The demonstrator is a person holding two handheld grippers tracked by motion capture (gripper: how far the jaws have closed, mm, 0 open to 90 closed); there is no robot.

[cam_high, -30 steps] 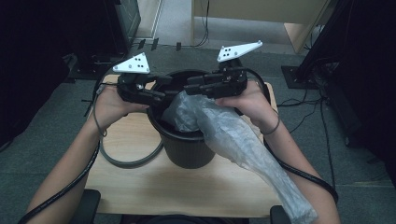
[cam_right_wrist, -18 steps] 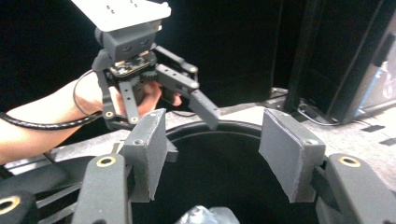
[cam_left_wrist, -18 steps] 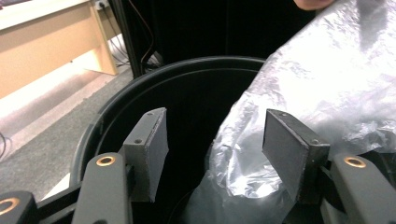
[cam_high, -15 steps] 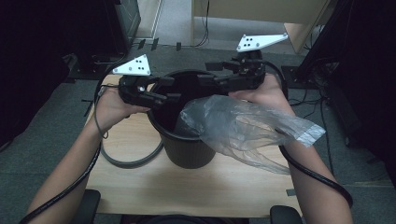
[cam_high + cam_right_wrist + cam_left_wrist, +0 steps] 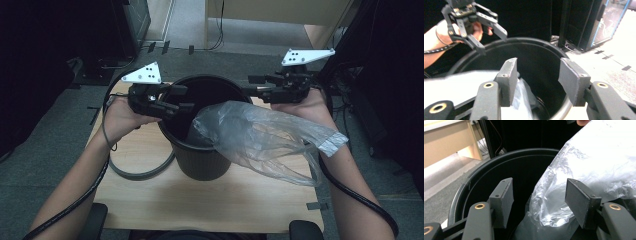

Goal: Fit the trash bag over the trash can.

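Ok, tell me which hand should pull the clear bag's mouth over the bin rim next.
Left, probably. The left gripper has open fingers either side of the plastic bag at the black bin rim. The right gripper, fingers open, sits at the far rim, with no bag between its fingers.

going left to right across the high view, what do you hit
grey ring → left gripper → black bin → clear plastic bag → strip of tape
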